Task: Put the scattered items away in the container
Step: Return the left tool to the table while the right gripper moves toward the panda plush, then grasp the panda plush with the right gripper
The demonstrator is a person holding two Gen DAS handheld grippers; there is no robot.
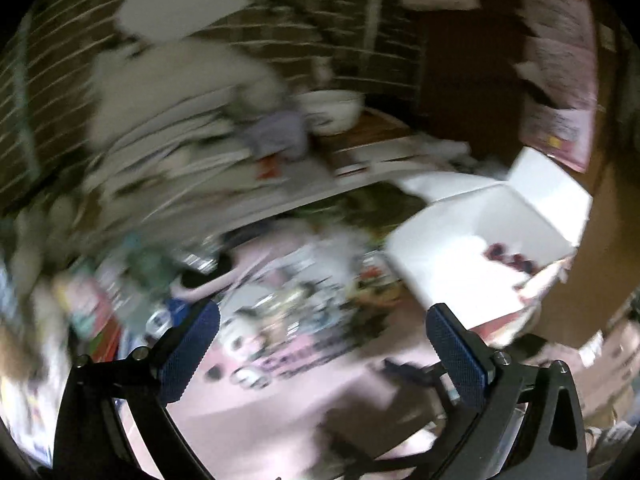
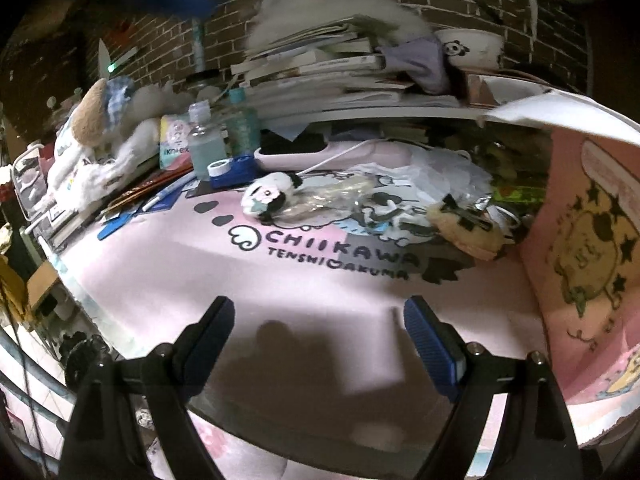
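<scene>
My left gripper (image 1: pixel 323 309) is open over the pink printed mat (image 1: pixel 280 412) with nothing between its blue pads; this view is smeared by motion. To its right stands the open box (image 1: pixel 452 236), white inside, with small dark red things (image 1: pixel 512 261) on its floor. In the right wrist view my right gripper (image 2: pixel 319 302) is open and holds nothing, low over the mat (image 2: pixel 320 272). Beyond it lie a black-and-white plush (image 2: pixel 267 200), a clear wrapper (image 2: pixel 332 198) and a yellow plush (image 2: pixel 466 229). The box's pink printed wall (image 2: pixel 584 240) rises at the right.
A stack of books (image 2: pixel 328 68) with a panda bowl (image 2: pixel 468 46) on top fills the back. Bottles (image 2: pixel 206 142), a blue tape dispenser (image 2: pixel 232 170) and a large plush dog (image 2: pixel 100 136) crowd the left. The table edge (image 2: pixel 100 320) runs at the front left.
</scene>
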